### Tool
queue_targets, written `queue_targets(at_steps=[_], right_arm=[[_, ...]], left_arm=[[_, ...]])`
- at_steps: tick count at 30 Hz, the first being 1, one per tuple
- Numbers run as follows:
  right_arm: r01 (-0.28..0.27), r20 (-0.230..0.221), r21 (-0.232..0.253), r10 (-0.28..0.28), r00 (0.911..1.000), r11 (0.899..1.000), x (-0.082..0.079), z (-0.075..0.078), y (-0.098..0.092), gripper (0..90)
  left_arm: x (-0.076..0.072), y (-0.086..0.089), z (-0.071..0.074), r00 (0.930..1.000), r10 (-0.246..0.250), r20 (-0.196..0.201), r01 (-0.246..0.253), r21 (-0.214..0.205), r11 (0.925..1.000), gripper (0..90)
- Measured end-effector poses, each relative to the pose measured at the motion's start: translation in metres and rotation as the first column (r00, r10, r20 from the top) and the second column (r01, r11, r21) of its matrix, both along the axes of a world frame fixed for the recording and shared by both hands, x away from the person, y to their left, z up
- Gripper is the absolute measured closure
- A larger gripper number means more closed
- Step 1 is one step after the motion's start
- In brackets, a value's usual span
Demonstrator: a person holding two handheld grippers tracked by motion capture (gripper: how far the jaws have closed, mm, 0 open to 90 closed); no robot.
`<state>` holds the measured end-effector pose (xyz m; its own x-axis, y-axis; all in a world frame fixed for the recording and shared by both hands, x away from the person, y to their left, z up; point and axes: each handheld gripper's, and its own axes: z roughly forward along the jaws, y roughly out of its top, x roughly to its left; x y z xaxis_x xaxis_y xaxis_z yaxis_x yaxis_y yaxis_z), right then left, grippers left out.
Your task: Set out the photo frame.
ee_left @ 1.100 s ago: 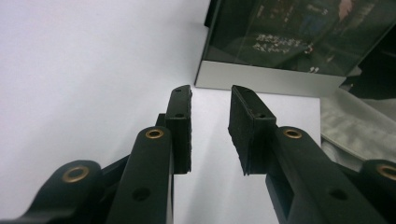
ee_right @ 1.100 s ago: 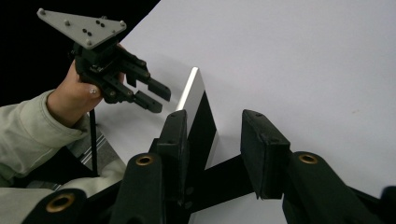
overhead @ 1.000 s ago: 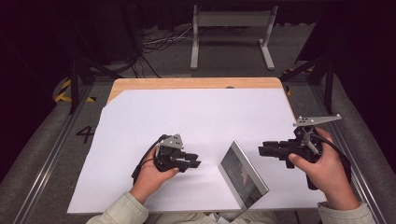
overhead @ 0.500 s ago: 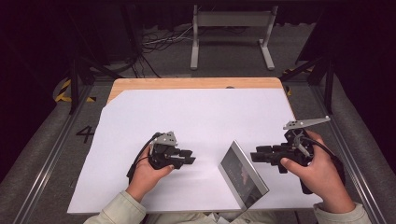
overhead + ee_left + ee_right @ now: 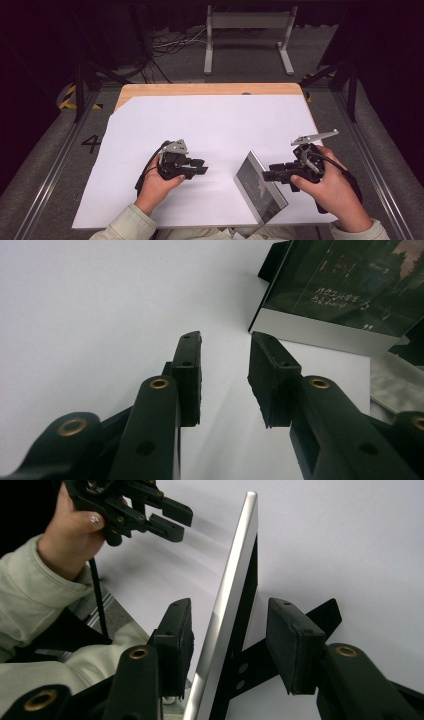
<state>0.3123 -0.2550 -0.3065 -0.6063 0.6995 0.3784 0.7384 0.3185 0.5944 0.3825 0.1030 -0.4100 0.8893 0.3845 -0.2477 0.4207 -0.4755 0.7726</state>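
Now straddling the picture frame propped near the tabletop's front edge with right claw spread, just widened, not yet pinching; left claw spread, empty; next, probably closing squarely on its edge.

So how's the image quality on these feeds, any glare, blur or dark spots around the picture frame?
High view: table sheet evenly lit, surroundings dark, frame glass dim, no glare. Left gripper view: near tongs soft, frame's print sharp enough to show writing. Right gripper view: silver frame edge bright, the other tongs streaked with blur.
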Motion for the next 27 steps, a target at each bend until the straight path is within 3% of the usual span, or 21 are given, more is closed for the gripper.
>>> queue_targets(at_steps=[5,16,21,25,27], right_arm=[[0.001,-0.011,-0.043,-0.002,0.9999,0.999,-0.001,-0.006,0.006,54.8],[-0.009,-0.028,-0.084,0.006,0.9996,0.996,-0.001,-0.011,0.014,59.1],[-0.022,-0.043,-0.097,0.018,0.9989,0.995,-0.004,-0.01,0.018,71.2],[0.02,-0.024,-0.149,-0.024,0.9994,0.989,-0.009,-0.005,0.022,80.2],[0.057,0.008,-0.19,-0.056,0.9984,0.98,-0.012,-0.002,0.023,84.0]], left_arm=[[0.0,0.001,0.0,1.0,0.009,-0.003,-0.009,-0.008,0.9999,66.9],[0.002,0.005,0.0,0.9998,0.02,-0.005,-0.02,-0.008,0.9998,66.6],[0.001,0.004,0.0,0.9998,0.019,-0.006,-0.019,-0.004,0.9998,66.3],[0.002,0.005,0.0,0.9998,0.02,-0.004,-0.02,-0.004,0.9998,66.2],[0.001,0.005,0.0,0.9998,0.021,-0.005,-0.021,-0.002,0.9998,66.1]])
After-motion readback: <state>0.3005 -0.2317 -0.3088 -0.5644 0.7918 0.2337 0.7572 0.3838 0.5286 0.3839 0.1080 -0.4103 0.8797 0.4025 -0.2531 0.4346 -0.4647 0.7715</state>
